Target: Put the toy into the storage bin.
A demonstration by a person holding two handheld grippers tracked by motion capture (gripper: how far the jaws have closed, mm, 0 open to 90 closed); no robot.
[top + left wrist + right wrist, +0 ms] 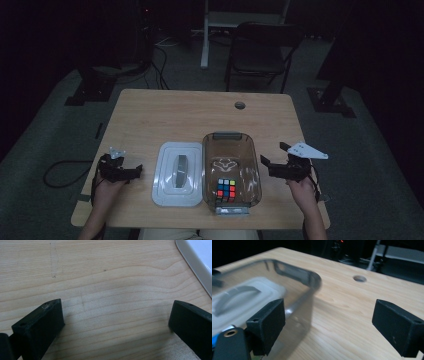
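Left claw (131,171) hovering low over bare wooden surface (165,115), jaws spread wide, gripping nothing; sitting just left of white lid (177,173). Right claw (265,164) also gaping wide and empty, sitting just right of clear brown-tinted container (231,167). Lid lying flat beside container, on its left. Colourful puzzle cube (226,190) resting inside container, at near end. Right gripper view showing container wall (294,275) close beside its left jaw.

Dim lab, wooden desk (165,112), folding chair (260,47), floor cables (160,65)
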